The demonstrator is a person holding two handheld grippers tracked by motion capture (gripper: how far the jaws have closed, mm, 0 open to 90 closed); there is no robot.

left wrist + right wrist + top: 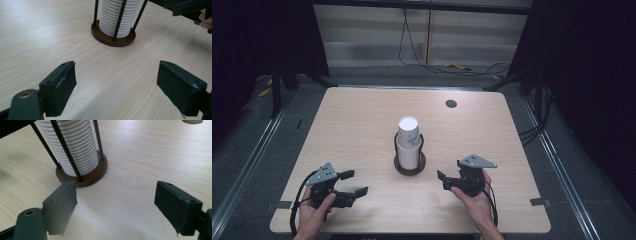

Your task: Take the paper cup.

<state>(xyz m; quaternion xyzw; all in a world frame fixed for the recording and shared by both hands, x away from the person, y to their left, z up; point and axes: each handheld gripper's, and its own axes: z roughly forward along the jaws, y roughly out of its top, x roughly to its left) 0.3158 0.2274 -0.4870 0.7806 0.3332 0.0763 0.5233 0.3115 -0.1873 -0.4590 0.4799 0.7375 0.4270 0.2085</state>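
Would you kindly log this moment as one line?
left gripper: open, empty | right gripper: open, empty | cup stack: upright in holder, untouched

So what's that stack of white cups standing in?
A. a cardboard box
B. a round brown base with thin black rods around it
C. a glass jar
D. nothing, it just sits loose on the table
B: the cups stand on a round brown base, and thin black rods rise from it around the stack; both gripper views show this up close.
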